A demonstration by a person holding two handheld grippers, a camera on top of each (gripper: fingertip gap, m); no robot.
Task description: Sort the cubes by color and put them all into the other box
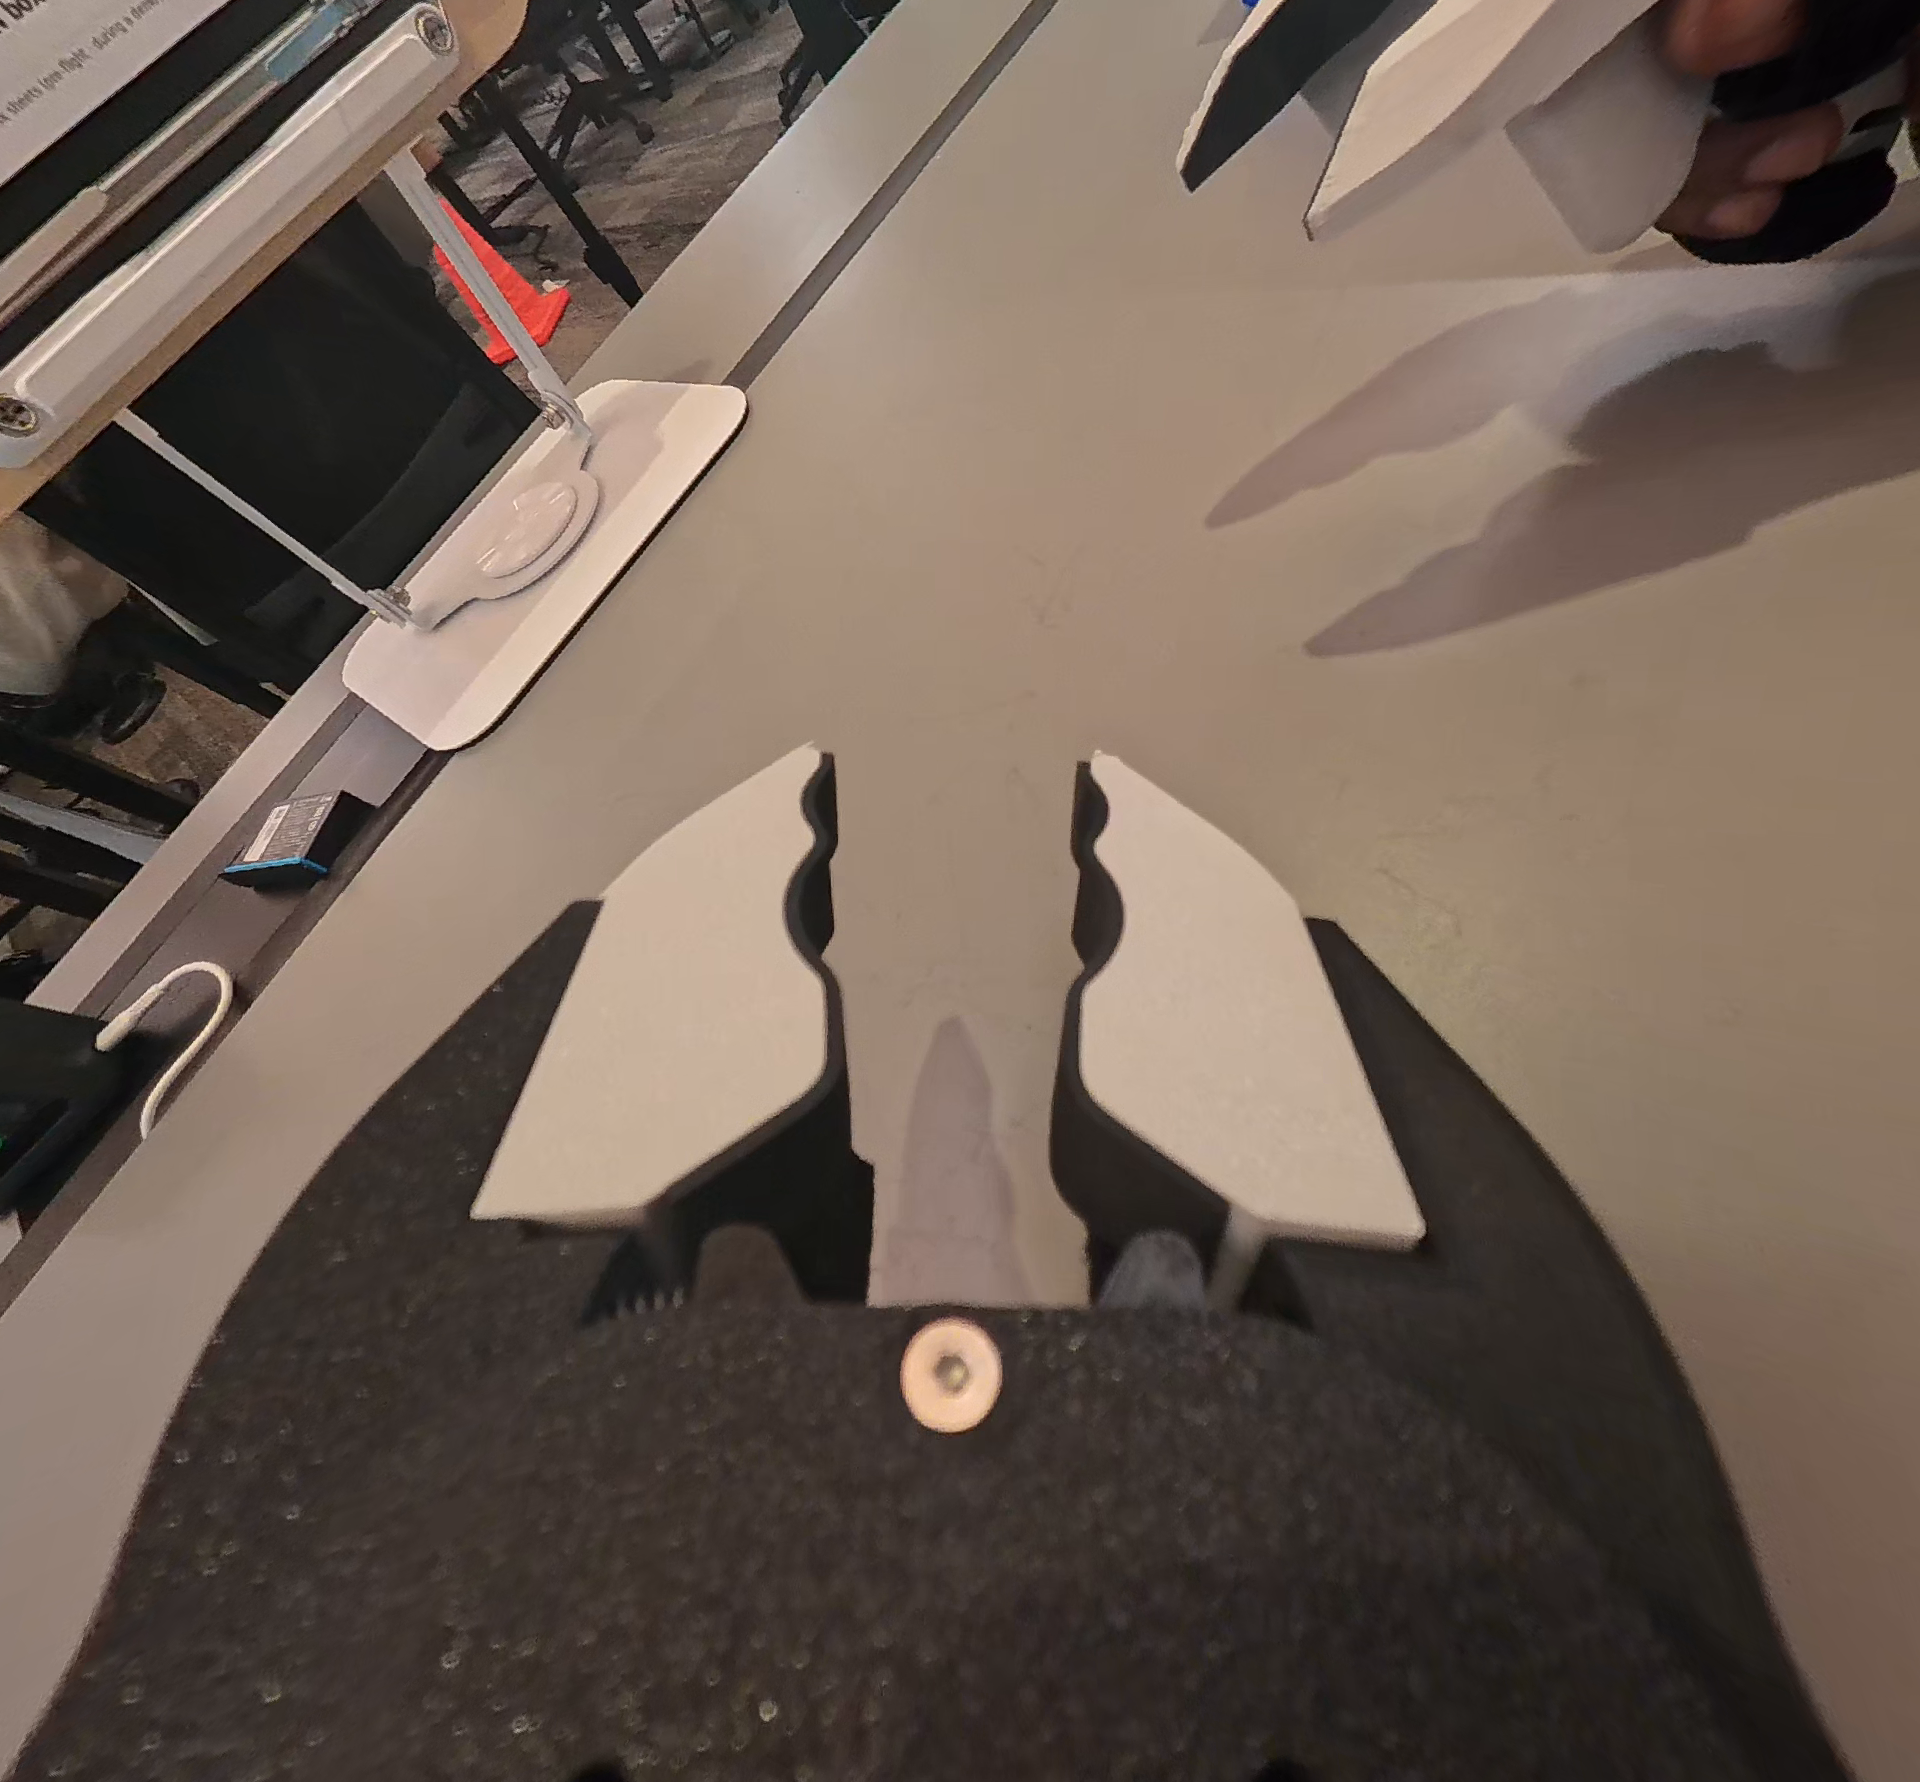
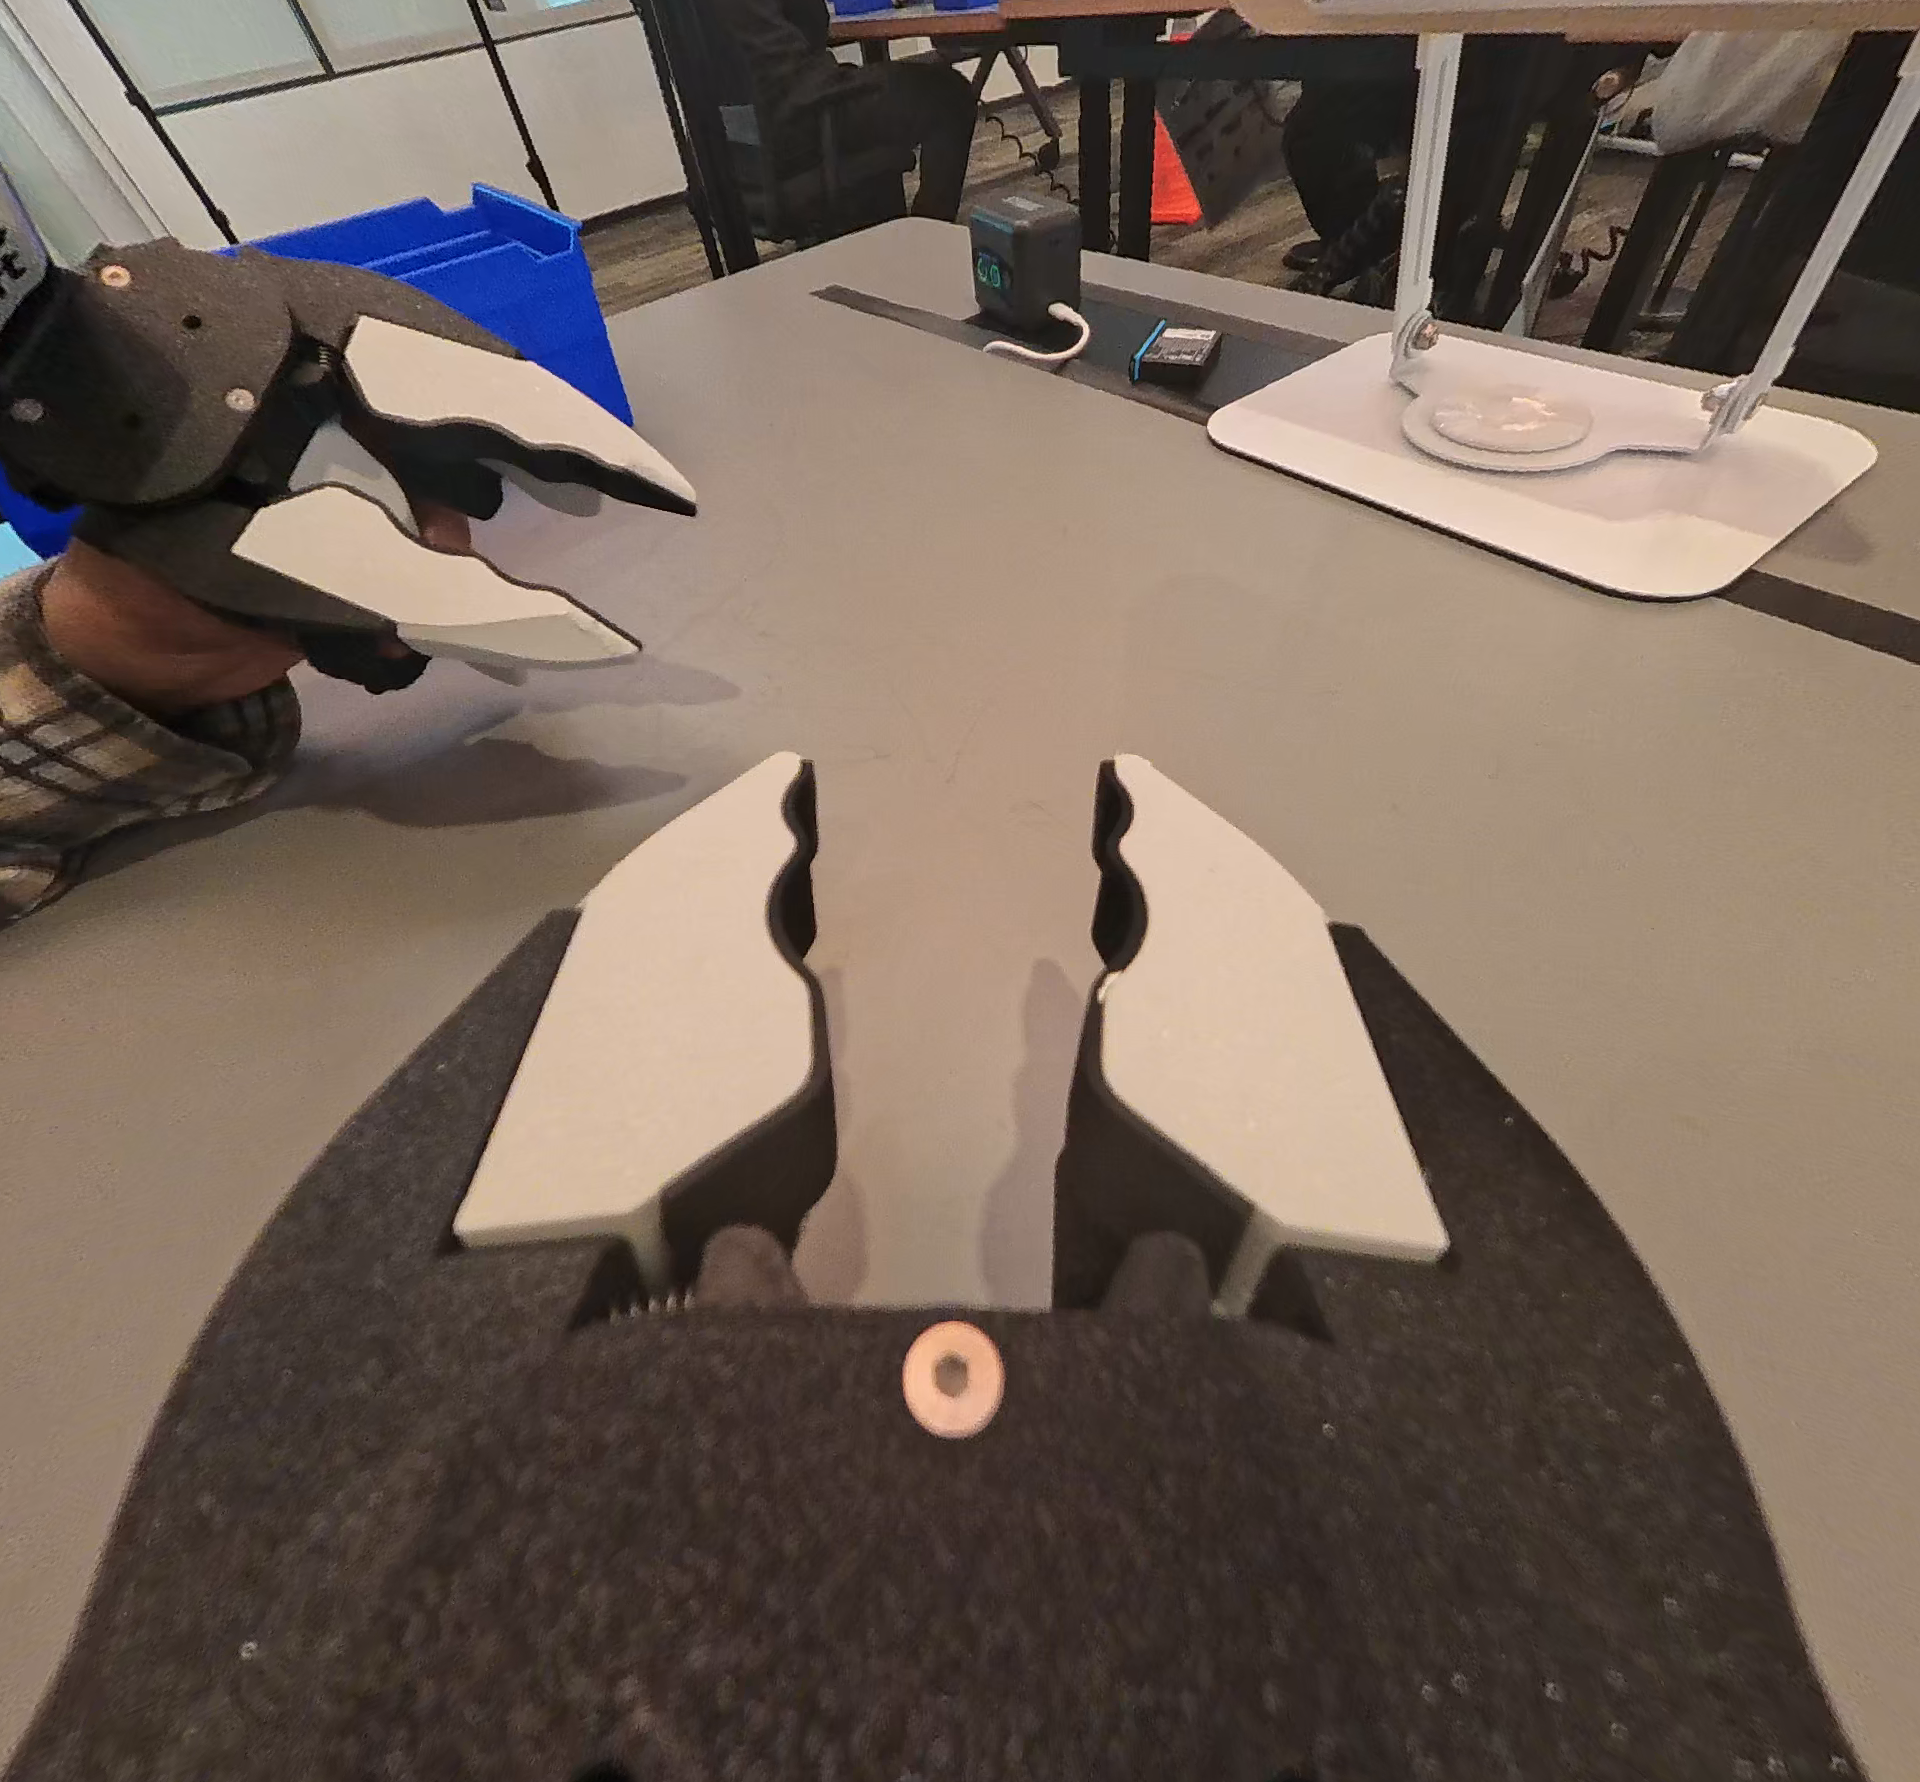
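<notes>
Grey table (image 2: pixel 1039 589) in an office, bare under both tools: the left gripper (image 1: pixel 956 766) and the right gripper (image 2: pixel 951 766) hover with jaws parted, holding nothing. No cubes in sight; one blue box (image 2: pixel 488 278) sits behind the left gripper, so best swing toward it first.

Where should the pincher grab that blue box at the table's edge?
Probably its top rim. The blue box stands open side up behind the left gripper, so its thin upright wall could slip between the open jaws from above. The right gripper is open too, over the bare table. No cubes show.
</notes>
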